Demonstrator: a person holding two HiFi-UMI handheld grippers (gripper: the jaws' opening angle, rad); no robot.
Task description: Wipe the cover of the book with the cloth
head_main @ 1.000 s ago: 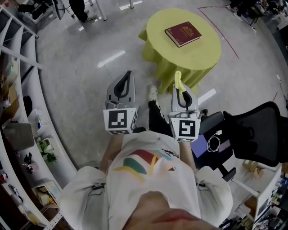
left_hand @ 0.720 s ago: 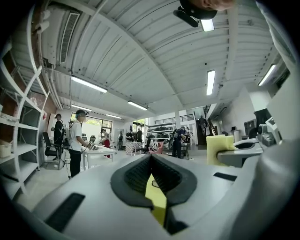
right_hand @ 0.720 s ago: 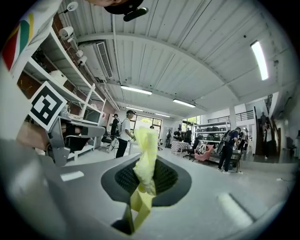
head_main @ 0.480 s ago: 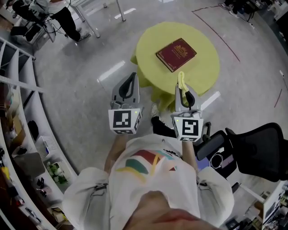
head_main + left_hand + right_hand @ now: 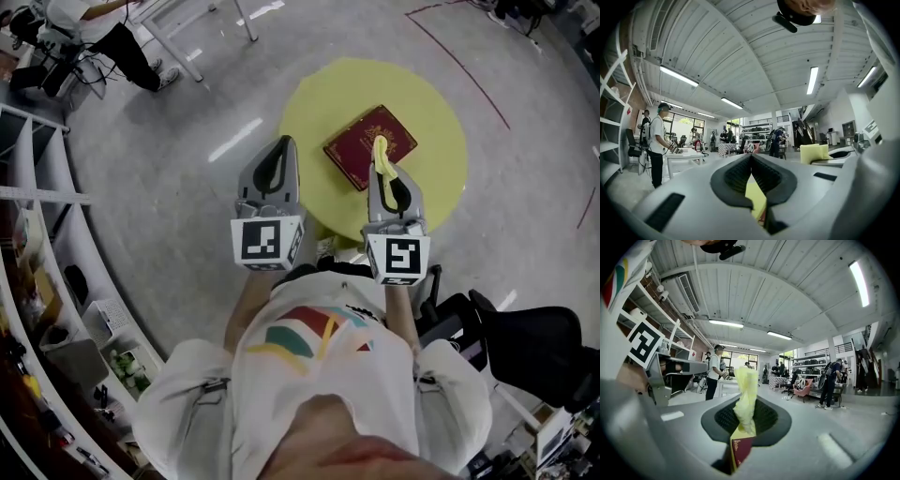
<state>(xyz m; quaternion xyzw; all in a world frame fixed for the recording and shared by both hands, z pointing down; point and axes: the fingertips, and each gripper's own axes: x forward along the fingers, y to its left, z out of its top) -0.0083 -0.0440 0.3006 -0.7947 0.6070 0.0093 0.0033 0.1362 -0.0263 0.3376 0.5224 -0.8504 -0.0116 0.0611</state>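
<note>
Early in the task, judging by the layout: cloth picked up, no wipe contact to be seen yet. Pinching yellow cloth (image 5: 379, 152) in right hand-held gripper (image 5: 382, 171), pads clamped on its lower part, loose end sticking out past the tips. Keeping left hand-held gripper (image 5: 280, 148) pressed together, nothing between the jaws, only a sliver of yellow showing through the gap in the left gripper view. Dark red book (image 5: 354, 142) lying closed and flat on round yellow-green surface (image 5: 427, 94), near its middle. Cloth tip overlapping the book in the head view. Cannot tell its height above the cover, probably not touching. Left to do: lower cloth onto cover, rub across it. Writing: gold emblem (image 5: 394, 122) on cover, too small to read, and tiny gold print on the book in the right gripper view, unreadable. Black-and-white square markers (image 5: 266, 243) on gripper cubes, no words.
</note>
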